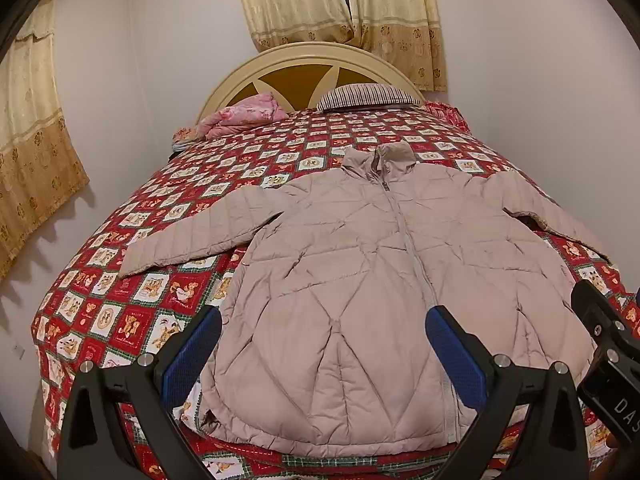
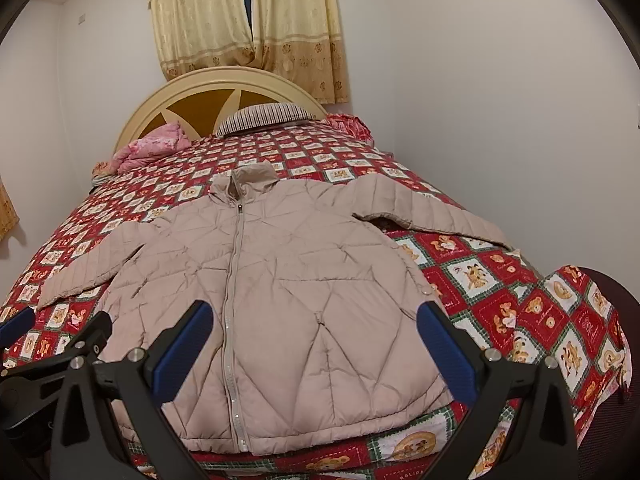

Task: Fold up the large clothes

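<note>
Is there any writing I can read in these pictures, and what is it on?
"DAS": white letters, cut off by the frame edge, on the right gripper's black body.
"HOLIDA": cut off, on a bedspread square at the bed's foot.
Other wording on the bedspread's bear squares: too small to read.
The padded jacket shows no lettering.

The jacket (image 1: 340,280) hides the bedspread (image 1: 120,312) beneath; lettering there too small to read.

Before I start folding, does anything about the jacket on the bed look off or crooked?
Nothing stands out. The jacket lies flat, front up and zipped, on the bedspread, both sleeves spread out to the sides. Its hem sits near the bed's foot edge.
</note>
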